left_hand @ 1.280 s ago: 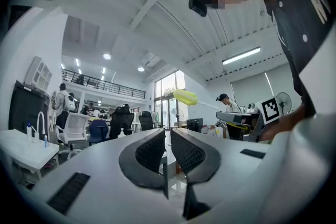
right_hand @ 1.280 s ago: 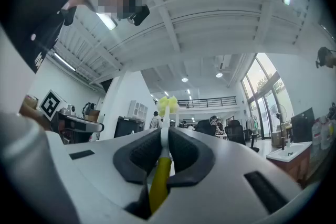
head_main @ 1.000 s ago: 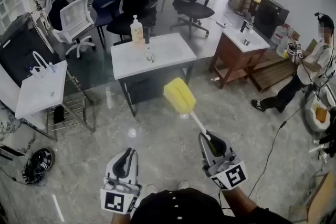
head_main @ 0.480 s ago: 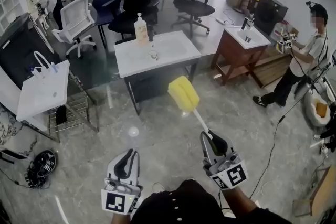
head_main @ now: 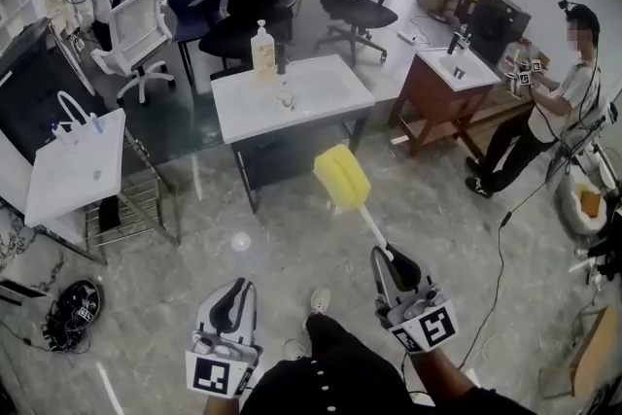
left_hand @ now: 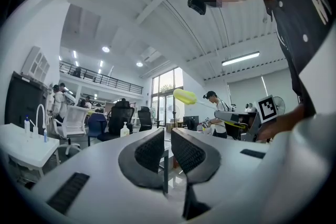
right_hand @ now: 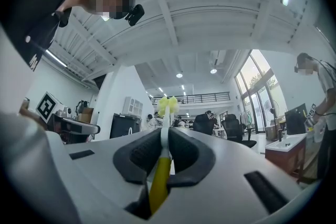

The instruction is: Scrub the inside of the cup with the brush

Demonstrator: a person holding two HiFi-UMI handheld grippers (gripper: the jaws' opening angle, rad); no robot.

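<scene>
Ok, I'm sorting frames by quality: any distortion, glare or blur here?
Head view: evenly lit and sharp, edges bowed, a glare spot on the floor. Left gripper view: heavy fisheye, black corners, bright window behind. Right gripper view: same black corners; the brush handle is soft up close.

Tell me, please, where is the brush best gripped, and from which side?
Probably best: grip the brush by the rear end of its thin handle, coming from behind along its length, as the right gripper does now. The soft yellow head is then free in front.
</scene>
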